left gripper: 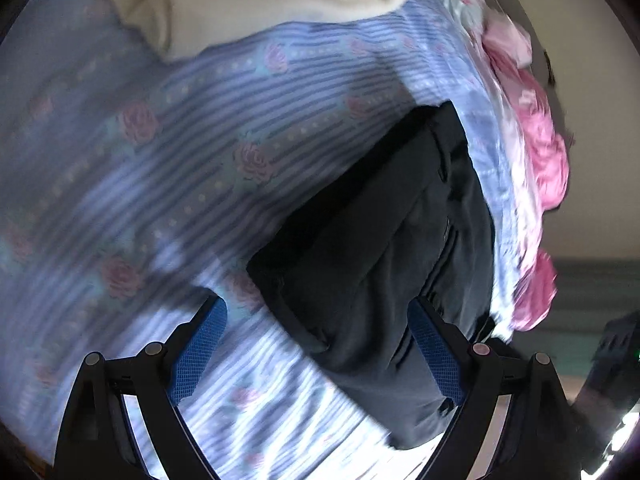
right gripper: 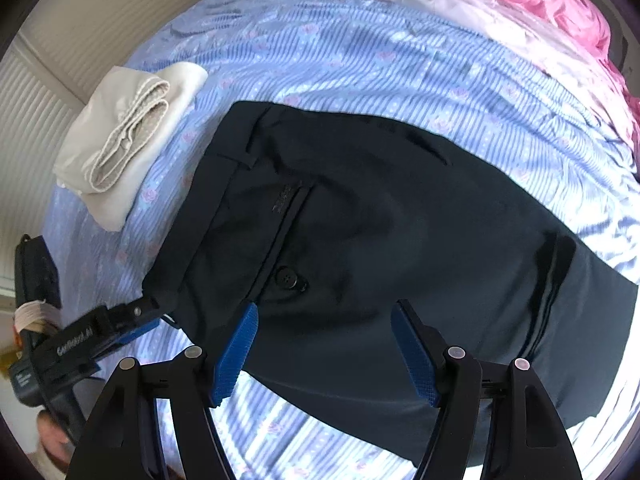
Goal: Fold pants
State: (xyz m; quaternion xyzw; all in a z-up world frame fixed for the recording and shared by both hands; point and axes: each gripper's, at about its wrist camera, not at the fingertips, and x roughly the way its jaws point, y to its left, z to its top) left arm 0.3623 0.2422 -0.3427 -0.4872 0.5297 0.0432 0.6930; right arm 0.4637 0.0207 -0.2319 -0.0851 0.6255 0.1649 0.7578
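Note:
Dark pants lie flat on the striped floral bedsheet, waistband to the left, the back pocket and its button facing up. My right gripper hovers open just above the seat near the pants' front edge, its blue pads apart from the cloth. My left gripper is at the near-left waistband corner. In the blurred left wrist view the left gripper stands wide open, and the pants lie beneath and between its fingers without being pinched.
A folded beige garment sits on the bed left of the waistband and appears at the top as beige cloth in the left wrist view. A pink quilt is bunched along the far side. A pale wall panel borders the bed on the left.

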